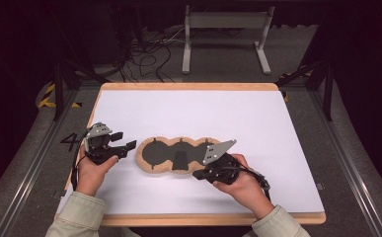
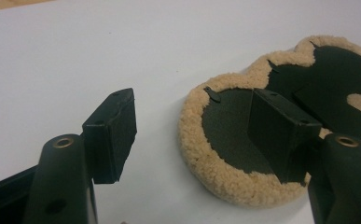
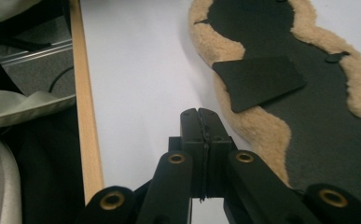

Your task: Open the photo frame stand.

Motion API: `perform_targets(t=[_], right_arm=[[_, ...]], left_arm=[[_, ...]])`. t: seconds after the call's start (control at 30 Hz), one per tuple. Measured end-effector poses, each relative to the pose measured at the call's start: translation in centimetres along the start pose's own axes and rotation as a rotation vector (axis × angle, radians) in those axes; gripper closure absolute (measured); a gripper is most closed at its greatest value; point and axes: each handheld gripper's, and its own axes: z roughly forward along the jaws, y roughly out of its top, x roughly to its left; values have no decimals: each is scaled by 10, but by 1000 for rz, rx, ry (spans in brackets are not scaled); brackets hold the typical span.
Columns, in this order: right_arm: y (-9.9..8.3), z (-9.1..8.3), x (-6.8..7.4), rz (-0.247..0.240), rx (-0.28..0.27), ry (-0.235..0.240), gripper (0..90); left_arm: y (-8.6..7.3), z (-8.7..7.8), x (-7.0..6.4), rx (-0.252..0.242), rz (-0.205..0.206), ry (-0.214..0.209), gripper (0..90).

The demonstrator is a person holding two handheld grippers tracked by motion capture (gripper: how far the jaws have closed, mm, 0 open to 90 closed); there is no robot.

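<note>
- Fingers (image 2: 110, 133) of the left gripper (image 1: 122, 144) stand wide apart, with nothing between them; in the left gripper view bare table surface fills the gap.
- Fingers (image 3: 201, 128) of the right gripper (image 1: 198, 174) are pressed flat together, pad to pad, and grip nothing.
- Left gripper: held in the person's left hand (image 1: 91, 173) above the left part of the white table (image 1: 257, 123), jaws pointing toward the left end of the fleece pad (image 1: 176, 154). One jaw tip reaches just beside that left rim; whether it touches cannot be told.
- Right gripper: held in the person's right hand (image 1: 240, 185) at the right end of the fleece pad, its grey three-cornered plate (image 1: 217, 150) lying over that end in the high view. In the right gripper view the closed jaws sit over bare table just beside the near fleece edge, apart from it.
- Fleece pad: lies flat at the middle of the table, closer to the near edge. Its outline forms three joined round lobes in a row, left to right. A tan woolly border (image 2: 215, 172) surrounds a black inner face (image 3: 318, 121).
- Black flap (image 3: 257, 81): a flat, roughly rectangular piece resting on the middle lobe, overlapping the near fleece border.
- Small black tabs (image 2: 211, 94) protrude at the notches between lobes along the far edge.
- Wooden table edge (image 3: 86, 116): runs alongside the right gripper, with the person's pale sleeve (image 3: 19, 109) beyond it.
</note>
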Motion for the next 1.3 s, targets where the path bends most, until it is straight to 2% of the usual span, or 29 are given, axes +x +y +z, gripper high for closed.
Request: perform_targets(t=[0.13, 0.33, 0.4, 0.53, 0.67, 0.9, 1.07, 1.3], right_arm=[[-1, 7, 0, 4, 0, 15, 900], [-2, 17, 0, -14, -30, 22, 900], [-4, 21, -1, -8, -39, 32, 900], [-7, 27, -4, 18, -45, 40, 900], [-13, 37, -9, 69, -49, 47, 900], [-20, 47, -17, 133, -14, 33, 900], [-23, 51, -24, 190, -14, 27, 900], [-23, 55, -29, 223, -43, 30, 900]], left_arm=[[0, 0, -1, 3, 8, -8, 336], [-1, 2, -1, 7, 18, -17, 336], [-1, 2, -2, 9, 24, -19, 335], [-1, 2, -2, 13, 31, -23, 335], [-1, 4, -3, 17, 26, -26, 335], [-2, 5, -3, 20, 25, -29, 335], [-2, 6, -2, 25, 23, -27, 334], [-3, 7, -1, 30, 26, -31, 334]])
